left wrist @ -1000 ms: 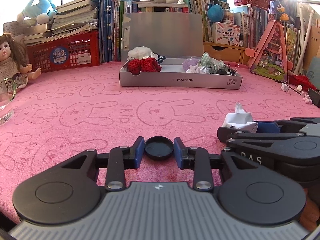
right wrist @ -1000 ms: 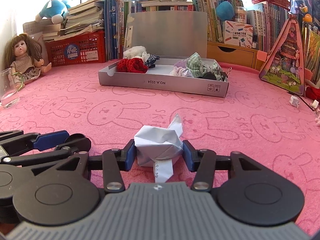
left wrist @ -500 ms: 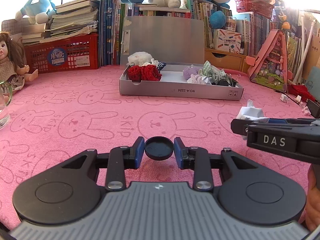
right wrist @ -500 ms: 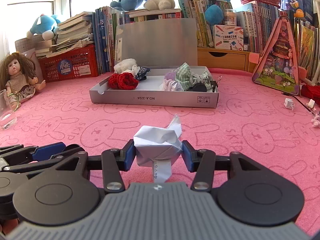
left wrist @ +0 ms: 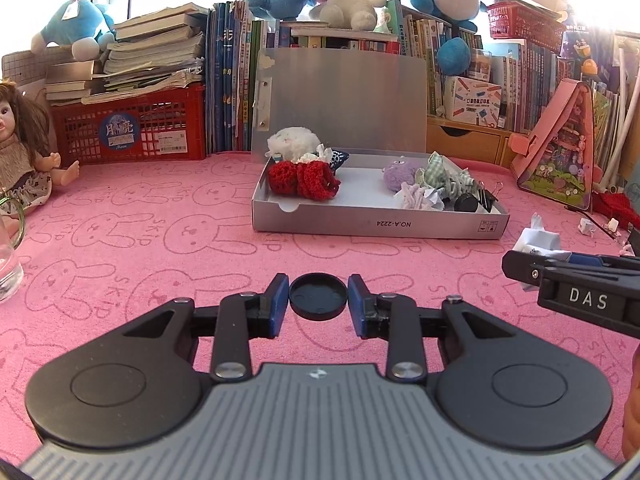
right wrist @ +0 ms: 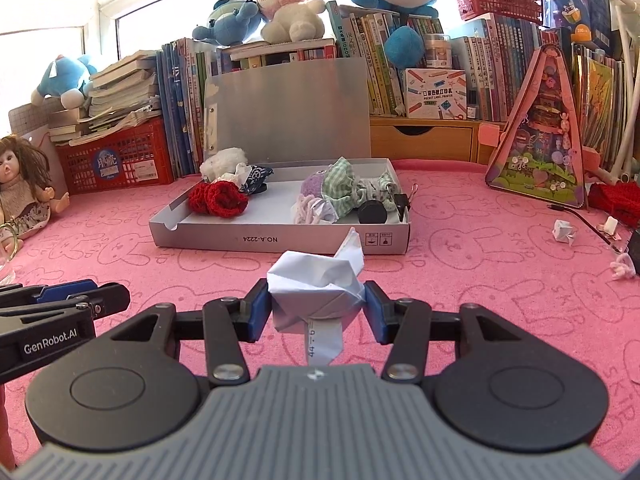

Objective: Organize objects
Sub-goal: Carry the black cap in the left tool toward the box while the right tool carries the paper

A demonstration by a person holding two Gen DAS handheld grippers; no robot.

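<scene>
My left gripper [left wrist: 318, 298] is shut on a black round cap [left wrist: 318, 296] and holds it above the pink cloth. My right gripper [right wrist: 316, 304] is shut on a crumpled white paper [right wrist: 316, 288], also lifted; it shows at the right of the left wrist view [left wrist: 538, 240]. The open grey box [left wrist: 380, 226] [right wrist: 280, 236] stands ahead with its lid upright. It holds red crochet pieces [left wrist: 302, 180], a white fluffy ball, a purple plush, checked cloth, another black cap [right wrist: 372, 212] and a binder clip.
A doll [left wrist: 20, 160] and a glass [left wrist: 8, 264] are at the left. A red basket [left wrist: 132, 132], books and plush toys line the back. A pink triangular toy case [right wrist: 540, 140] and small paper bits [right wrist: 564, 232] lie at the right.
Both grippers have risen and moved toward the grey box, each keeping its hold. The box looks larger and its inside shows more.
</scene>
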